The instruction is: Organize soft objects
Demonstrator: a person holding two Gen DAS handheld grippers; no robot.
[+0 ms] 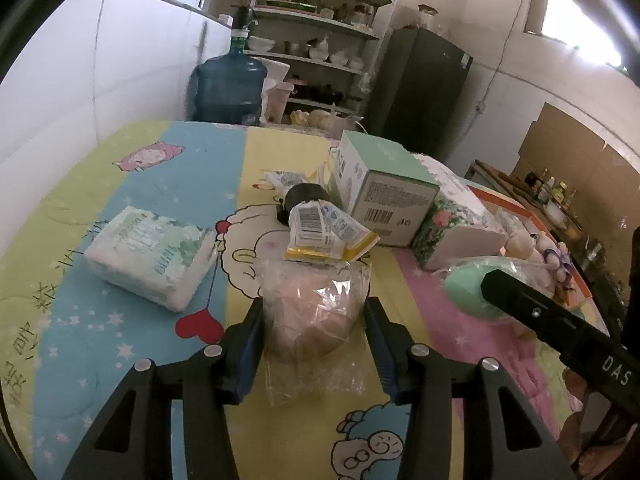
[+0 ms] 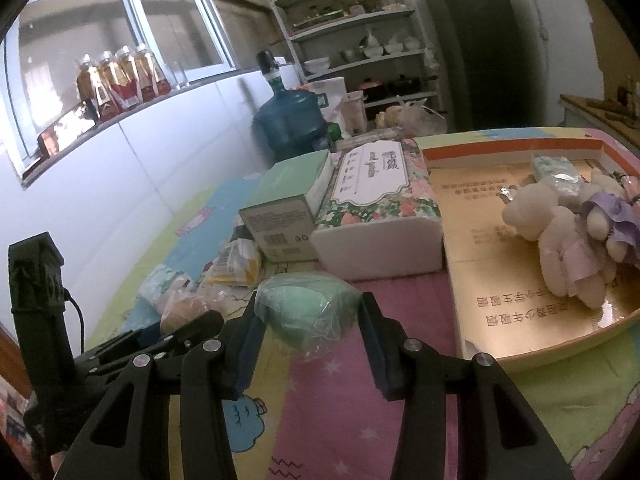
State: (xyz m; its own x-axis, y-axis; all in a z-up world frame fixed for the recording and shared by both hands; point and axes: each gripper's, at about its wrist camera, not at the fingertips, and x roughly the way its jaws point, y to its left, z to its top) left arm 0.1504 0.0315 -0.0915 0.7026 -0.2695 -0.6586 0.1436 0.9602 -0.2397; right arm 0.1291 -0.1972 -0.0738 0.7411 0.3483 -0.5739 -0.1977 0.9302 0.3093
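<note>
Two grippers are working: left gripper [image 1: 314,320] is pinching one bagged pinkish sponge [image 1: 310,314] (clear wrap), right gripper [image 2: 308,324] is clasping one bagged green sponge [image 2: 306,306].

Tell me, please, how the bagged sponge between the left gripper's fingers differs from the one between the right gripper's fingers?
Colour: the left gripper's sponge is pinkish tan, while the right gripper's sponge is mint green.
Place: the tan sponge lies on the cloth's yellow stripe, the green sponge on its pink stripe.
Wrapper: the tan one's bag spreads loose in front; the green one's fits closer.
Shared: both are rounded, in clear plastic, resting on the table between the pads.
</note>
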